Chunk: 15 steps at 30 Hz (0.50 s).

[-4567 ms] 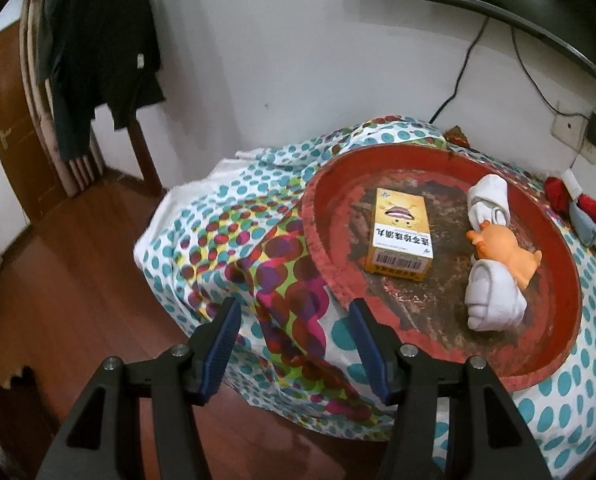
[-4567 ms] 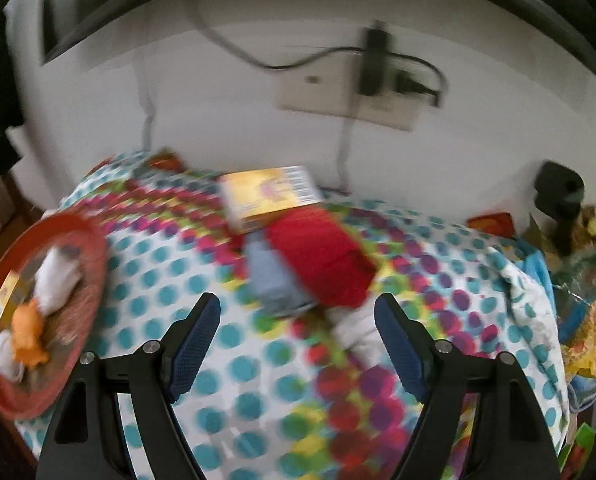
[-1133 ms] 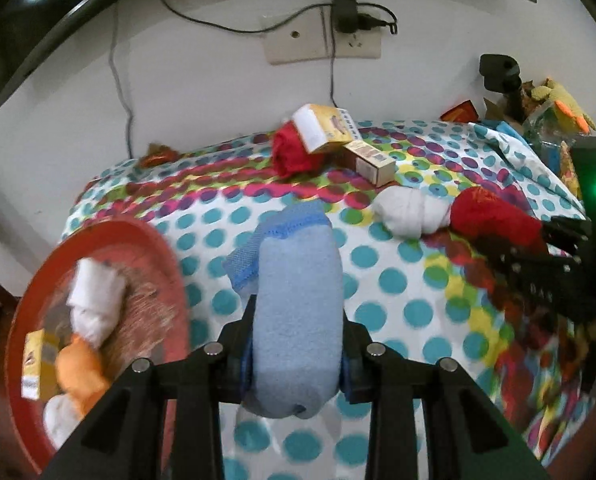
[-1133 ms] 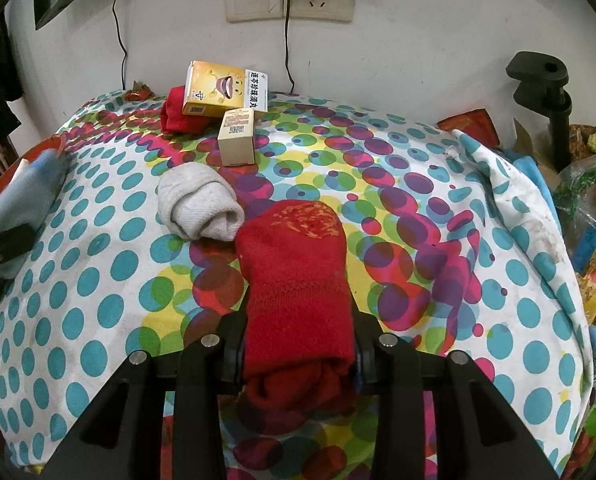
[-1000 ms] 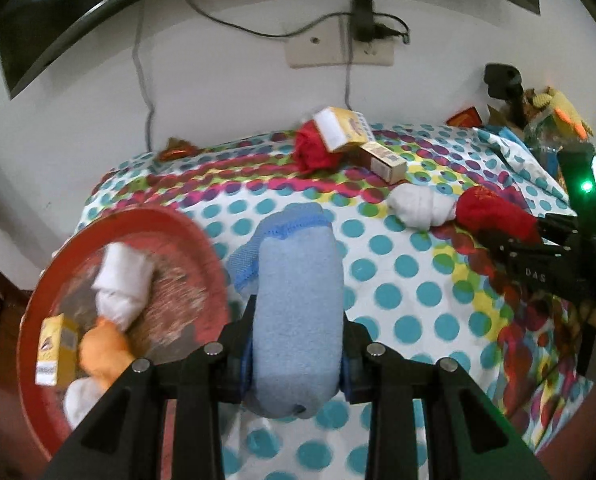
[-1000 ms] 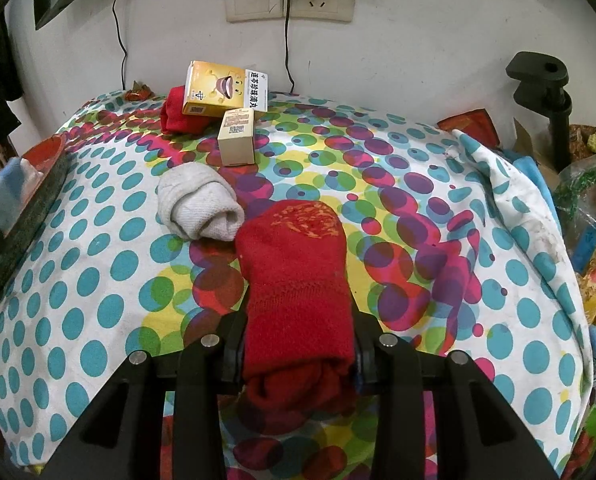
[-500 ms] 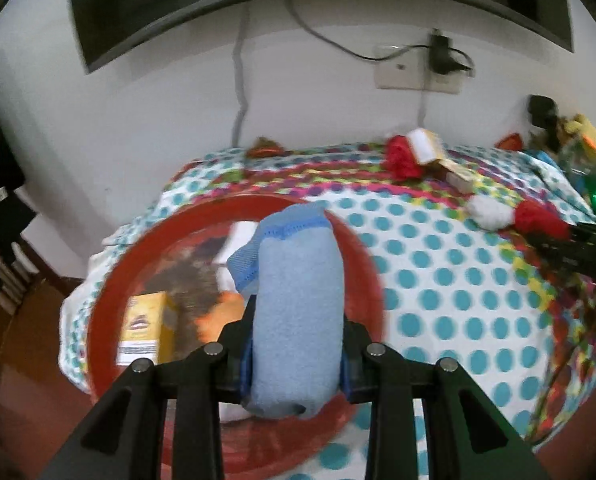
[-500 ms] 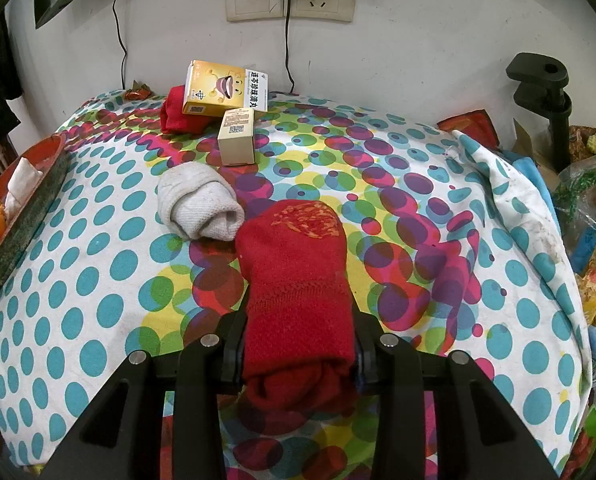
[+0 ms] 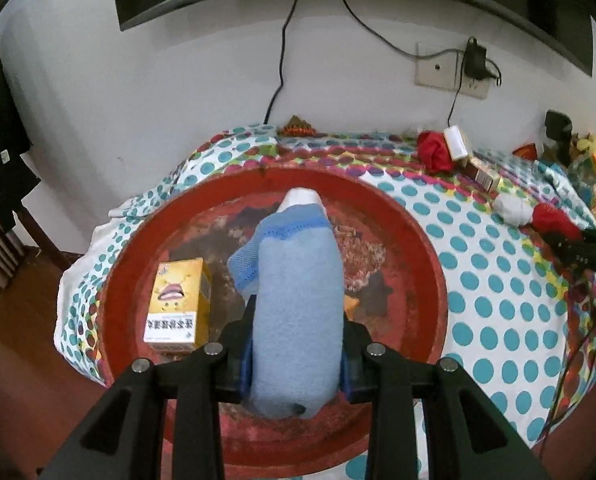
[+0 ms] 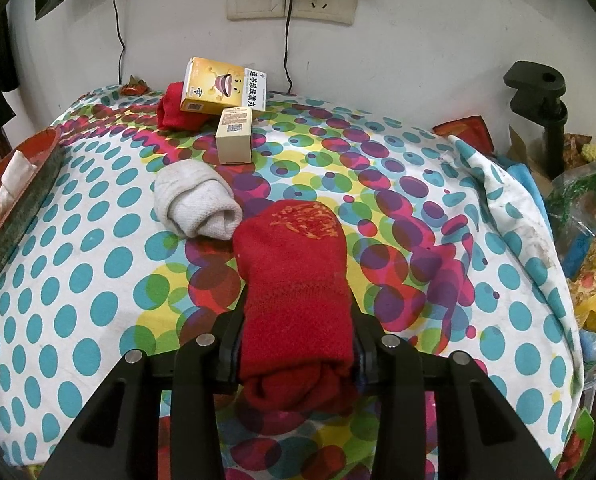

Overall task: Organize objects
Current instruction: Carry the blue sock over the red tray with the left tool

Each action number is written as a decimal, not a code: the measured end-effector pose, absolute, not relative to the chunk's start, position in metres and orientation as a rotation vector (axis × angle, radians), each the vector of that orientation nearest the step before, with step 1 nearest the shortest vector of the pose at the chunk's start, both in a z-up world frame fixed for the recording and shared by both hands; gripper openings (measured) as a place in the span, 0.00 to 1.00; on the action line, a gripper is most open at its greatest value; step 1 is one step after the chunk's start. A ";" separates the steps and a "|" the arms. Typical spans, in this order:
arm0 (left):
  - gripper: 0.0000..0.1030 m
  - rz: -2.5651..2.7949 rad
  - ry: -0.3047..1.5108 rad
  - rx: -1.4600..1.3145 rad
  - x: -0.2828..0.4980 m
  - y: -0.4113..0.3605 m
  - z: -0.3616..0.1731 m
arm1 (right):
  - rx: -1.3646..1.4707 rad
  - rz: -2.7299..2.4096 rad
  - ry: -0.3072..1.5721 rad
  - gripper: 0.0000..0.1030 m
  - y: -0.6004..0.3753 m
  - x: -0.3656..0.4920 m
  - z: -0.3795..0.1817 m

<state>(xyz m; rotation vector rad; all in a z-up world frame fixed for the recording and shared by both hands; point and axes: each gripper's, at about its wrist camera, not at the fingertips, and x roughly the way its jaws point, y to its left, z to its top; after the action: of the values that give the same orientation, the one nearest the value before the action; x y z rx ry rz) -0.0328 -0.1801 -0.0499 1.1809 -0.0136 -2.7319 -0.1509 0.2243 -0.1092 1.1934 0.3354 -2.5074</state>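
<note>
White sock [image 10: 196,206] beside clamped red sock [image 10: 296,280]

Blue sock [image 9: 298,304]: soft matt fleece. Red sock [image 10: 296,280]: coarse knit. Tray [image 9: 426,256]: worn, rough red surface. Box [image 9: 176,308]: glossy card.

The left hand-held gripper [image 9: 296,354] is clamped on a blue sock [image 9: 298,300] above the red tray [image 9: 426,256]; the right hand-held gripper [image 10: 296,346] grips a red sock [image 10: 294,272] beside it.

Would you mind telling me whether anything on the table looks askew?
Yes: the yellow box at the back sits tilted, propped on a red sock rather than flat on the cloth.
</note>
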 end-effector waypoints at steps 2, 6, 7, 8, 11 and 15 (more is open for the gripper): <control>0.31 -2.741 -0.035 1.144 -0.031 -0.183 -0.044 | 1.191 -2.517 0.353 0.36 0.223 -0.150 -0.109; 0.31 -2.718 -0.010 1.163 -0.033 -0.195 -0.046 | 1.187 -2.527 0.377 0.36 0.222 -0.150 -0.109; 0.31 -2.713 0.009 1.173 -0.034 -0.198 -0.047 | 1.188 -2.527 0.375 0.36 0.222 -0.150 -0.109; 0.31 -2.706 0.020 1.182 -0.035 -0.202 -0.049 | 1.189 -2.525 0.370 0.36 0.222 -0.149 -0.109; 0.31 -2.681 0.045 1.196 -0.037 -0.210 -0.053 | 1.188 -2.526 0.376 0.36 0.221 -0.149 -0.109; 0.31 -2.650 0.088 1.235 -0.040 -0.219 -0.062 | 1.187 -2.527 0.377 0.36 0.221 -0.149 -0.109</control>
<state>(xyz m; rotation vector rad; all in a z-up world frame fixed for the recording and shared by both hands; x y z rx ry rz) -0.0397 -0.2187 -0.0625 1.2348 0.0882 -2.6496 -0.1492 0.2213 -0.1086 1.1873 0.3772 -2.5267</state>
